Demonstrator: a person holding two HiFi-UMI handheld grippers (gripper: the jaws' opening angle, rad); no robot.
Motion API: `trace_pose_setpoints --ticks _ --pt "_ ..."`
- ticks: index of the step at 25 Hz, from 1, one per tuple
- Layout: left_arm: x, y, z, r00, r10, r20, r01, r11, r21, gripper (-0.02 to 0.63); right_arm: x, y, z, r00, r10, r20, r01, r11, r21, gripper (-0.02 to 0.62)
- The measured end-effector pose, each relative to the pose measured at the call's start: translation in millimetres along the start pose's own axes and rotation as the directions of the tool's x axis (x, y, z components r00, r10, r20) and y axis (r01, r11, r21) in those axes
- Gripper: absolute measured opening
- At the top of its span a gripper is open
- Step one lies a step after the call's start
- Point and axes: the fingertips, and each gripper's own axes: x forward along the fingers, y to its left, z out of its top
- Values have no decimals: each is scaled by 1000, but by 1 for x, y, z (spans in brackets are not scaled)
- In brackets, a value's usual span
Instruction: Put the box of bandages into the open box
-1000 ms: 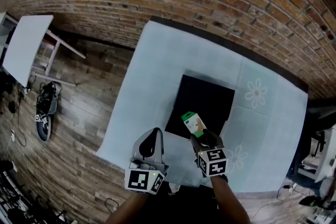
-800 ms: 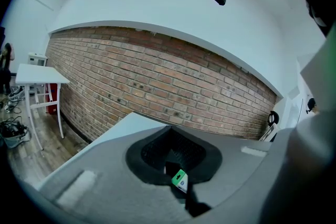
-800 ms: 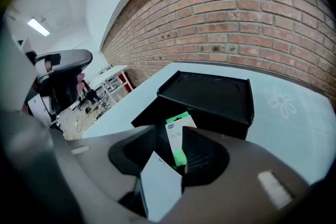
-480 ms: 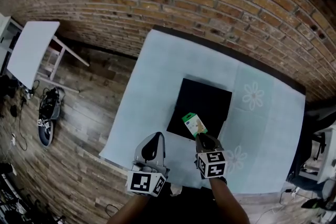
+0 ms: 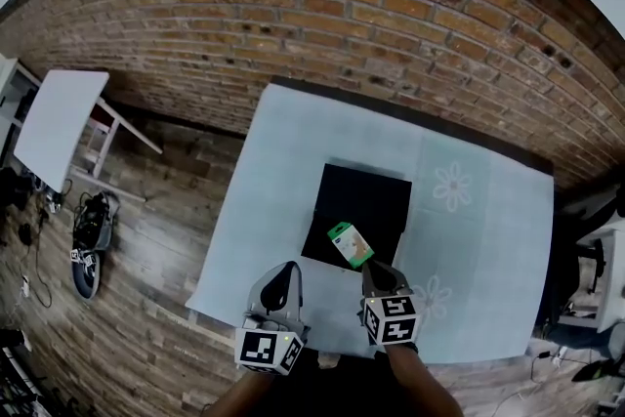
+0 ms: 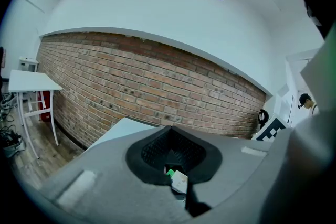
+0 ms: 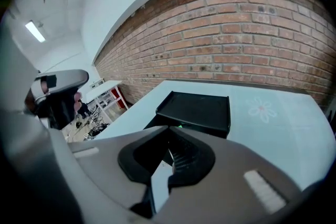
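Head view shows the right gripper (image 5: pixel 368 266) holding the box of bandages (image 5: pixel 350 244) by its near end, clear of the desk (image 5: pixel 293 161). The jaws have just been closing and now clamp on the box, which shows in the right gripper view as a pale slab pinched between the pads. In the head view the box of bandages overlaps the near edge of the black open box (image 5: pixel 369 198). Whether it hangs over the cavity cannot be told, since the right gripper view shows the open box lying ahead of the jaws. The left gripper (image 5: pixel 282 271) is beside the right one, jaws together and empty. By this reading, pick-up is complete and insertion is not. What remains is to carry the box over the cavity, lower it in and release.
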Motion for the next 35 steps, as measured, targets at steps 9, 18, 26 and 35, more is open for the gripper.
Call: trace_pose_setpoints --ticks 9,18,26,35 --pt "-9 -24 15 999 -50 -14 51 997 63 2 -58 6 29 989 10 145 -11 1000 4 0" --pt "-13 -58 14 994 -108 -15 109 992 69 2 -105 25 47 958 74 275 -70 997 -26 0" --pt "-10 -68 1 990 -142 -18 143 987 80 2 -113 23 49 938 94 334 -88 996 -32 0" --pt "-7 -68 9 991 -128 -28 130 988 79 2 -115 23 58 927 99 361 -87 995 -49 -2"
